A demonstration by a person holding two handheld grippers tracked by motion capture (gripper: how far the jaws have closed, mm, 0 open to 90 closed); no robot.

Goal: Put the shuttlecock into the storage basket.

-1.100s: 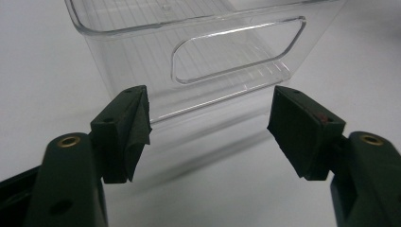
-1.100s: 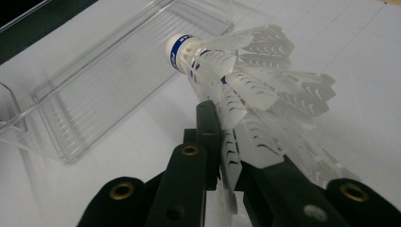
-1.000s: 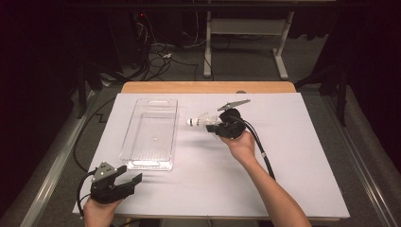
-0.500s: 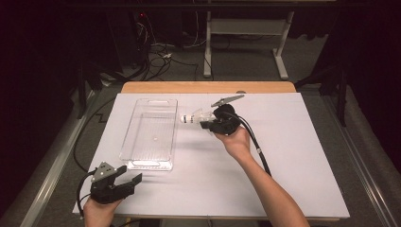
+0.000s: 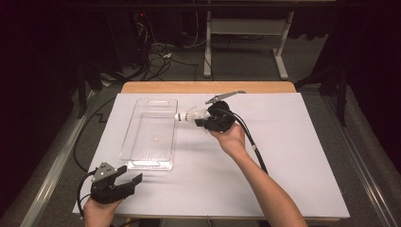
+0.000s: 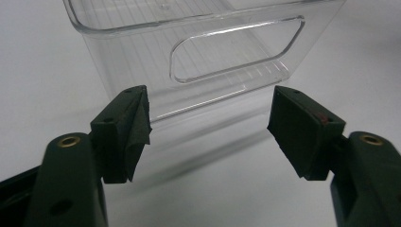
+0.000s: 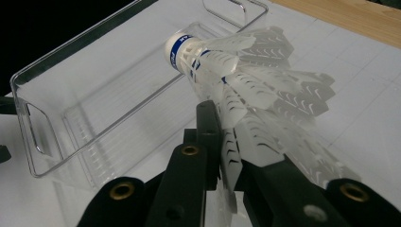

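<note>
One shuttlecock, blue band, lettering unreadable

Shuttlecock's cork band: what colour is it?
Blue, on the white plastic shuttlecock; the right gripper view shows it best.

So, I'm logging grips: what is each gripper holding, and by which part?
The right gripper pinches the shuttlecock by its feather skirt, with the cork pointing away. The left gripper is open and holds nothing.

In the right gripper view the black jaws cover the lower skirt of the shuttlecock beside the clear bin, and in the left gripper view that bin's far end runs off the top edge.
</note>
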